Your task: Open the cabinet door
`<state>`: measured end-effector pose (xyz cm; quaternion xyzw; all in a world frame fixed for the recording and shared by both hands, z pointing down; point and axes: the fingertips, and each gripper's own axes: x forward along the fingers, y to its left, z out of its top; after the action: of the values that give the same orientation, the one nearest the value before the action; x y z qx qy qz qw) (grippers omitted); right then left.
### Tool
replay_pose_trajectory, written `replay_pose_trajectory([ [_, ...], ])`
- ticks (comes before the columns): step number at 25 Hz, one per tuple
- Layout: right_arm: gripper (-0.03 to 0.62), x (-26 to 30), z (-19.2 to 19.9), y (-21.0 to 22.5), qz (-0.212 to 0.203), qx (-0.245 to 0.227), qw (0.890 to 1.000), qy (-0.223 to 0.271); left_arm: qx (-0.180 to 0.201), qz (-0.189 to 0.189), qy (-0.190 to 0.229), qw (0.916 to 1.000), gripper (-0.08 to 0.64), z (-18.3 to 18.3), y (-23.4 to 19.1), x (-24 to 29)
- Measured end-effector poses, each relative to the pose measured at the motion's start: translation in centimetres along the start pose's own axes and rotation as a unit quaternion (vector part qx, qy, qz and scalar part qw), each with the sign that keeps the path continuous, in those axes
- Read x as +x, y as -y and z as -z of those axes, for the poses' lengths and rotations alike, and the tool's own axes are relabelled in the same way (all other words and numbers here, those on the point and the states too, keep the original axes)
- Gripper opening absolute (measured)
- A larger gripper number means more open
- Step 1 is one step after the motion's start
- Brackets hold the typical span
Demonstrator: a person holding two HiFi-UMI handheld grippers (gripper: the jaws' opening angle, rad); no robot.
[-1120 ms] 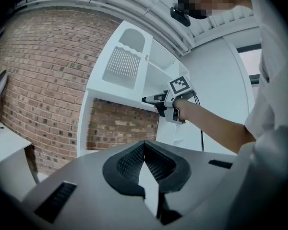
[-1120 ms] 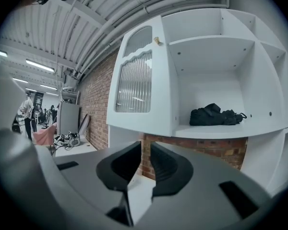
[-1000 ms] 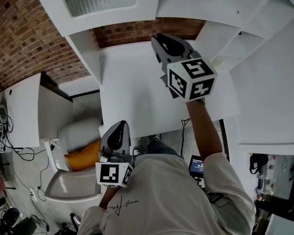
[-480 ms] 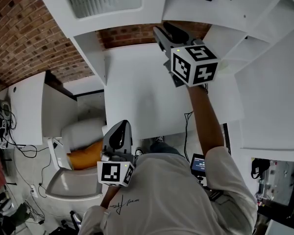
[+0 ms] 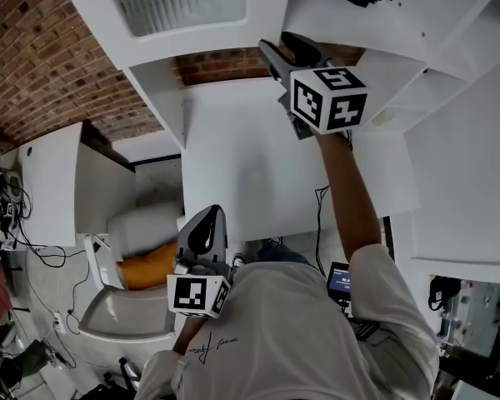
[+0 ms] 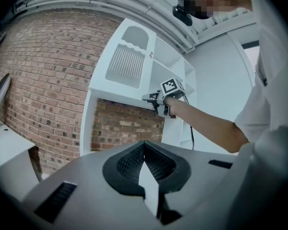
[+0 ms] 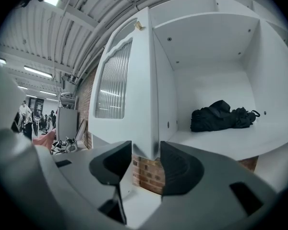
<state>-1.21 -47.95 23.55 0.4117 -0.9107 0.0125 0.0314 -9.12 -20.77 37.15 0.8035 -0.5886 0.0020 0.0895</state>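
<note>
the white cabinet door (image 7: 129,80), smooth and painted, with a ribbed glass pane under a scalloped top, stands swung out from the open shelf (image 7: 216,138). the right gripper (image 7: 146,164) has just been spreading its dark ridged jaws. the door's lower corner sits between them, unclamped. the left gripper (image 6: 144,147) is closed on nothing. a black cloth (image 7: 221,115) lies crumpled inside. the script on the shirt (image 5: 212,347) is too small to read.

2 hand-held grippers (image 5: 285,50) (image 5: 203,217); 1 cabinet door (image 7: 134,99)

No writing can be read on anything.
</note>
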Motion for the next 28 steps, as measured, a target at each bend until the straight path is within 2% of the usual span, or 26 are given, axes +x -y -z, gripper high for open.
replay_pose_trajectory([
  [4, 0.195, 0.2, 0.0, 0.0, -0.002, -0.004, 1.0, 0.005, -0.002, -0.004, -0.001, 1.0, 0.015, 0.1, -0.2, 0.2],
  [15, 0.215, 0.4, 0.0, -0.7, 0.024, -0.034, 0.999, 0.008, -0.007, -0.005, -0.001, 1.0, 0.015, 0.4, 0.0, 0.2],
  [28, 0.163, -1.3, 0.1, -1.4, 0.013, -0.019, 1.0, 0.008, -0.009, 0.011, 0.002, 0.9999, 0.015, 0.4, 0.5, -0.9],
])
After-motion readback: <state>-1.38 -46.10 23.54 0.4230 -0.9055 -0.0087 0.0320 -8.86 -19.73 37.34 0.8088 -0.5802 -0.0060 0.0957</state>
